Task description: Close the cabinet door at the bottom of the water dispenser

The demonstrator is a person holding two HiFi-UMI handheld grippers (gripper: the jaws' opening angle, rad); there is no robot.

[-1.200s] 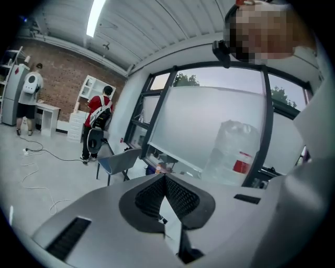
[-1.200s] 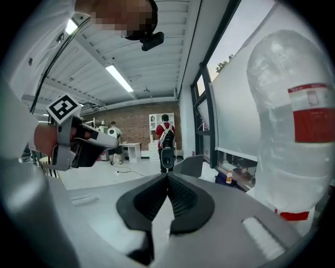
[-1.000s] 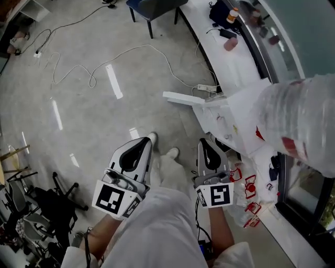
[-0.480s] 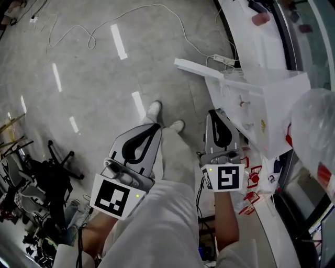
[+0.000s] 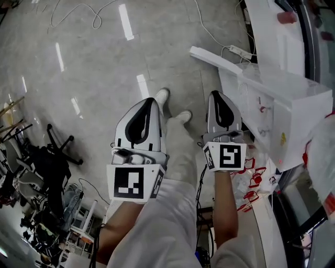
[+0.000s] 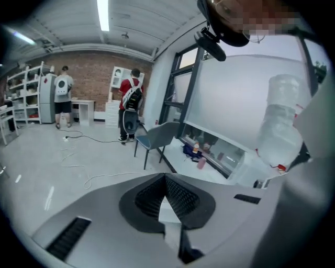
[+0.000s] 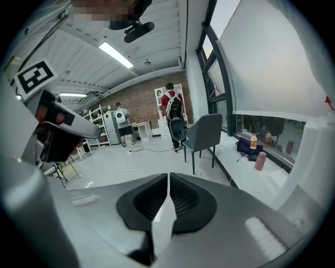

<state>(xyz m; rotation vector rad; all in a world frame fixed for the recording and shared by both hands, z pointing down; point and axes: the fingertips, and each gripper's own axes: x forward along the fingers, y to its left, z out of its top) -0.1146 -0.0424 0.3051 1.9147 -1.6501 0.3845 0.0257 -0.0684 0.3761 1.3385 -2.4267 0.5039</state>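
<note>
In the head view the white water dispenser (image 5: 285,99) stands at the right, and its bottom cabinet door (image 5: 217,60) swings out to the left over the floor. My right gripper (image 5: 216,94) is shut and empty, just below and left of the door's edge, apart from it. My left gripper (image 5: 152,101) is farther left over the floor, also shut with nothing in it. The left gripper view shows its jaws (image 6: 165,177) meeting, with the dispenser's water bottle (image 6: 282,125) at the right. The right gripper view shows the right gripper (image 7: 168,175) with its jaws closed.
My legs in white trousers (image 5: 178,152) and shoes (image 5: 162,97) are between the grippers. A power strip (image 5: 243,52) and cables (image 5: 78,10) lie on the floor. Dark wheeled chairs (image 5: 47,162) crowd the left. A grey chair (image 7: 204,133) and two people (image 6: 131,99) stand farther off.
Both grippers have sunk toward the floor and closed in on the dispenser. The open door now lies nearer the right gripper. Both stayed shut.
</note>
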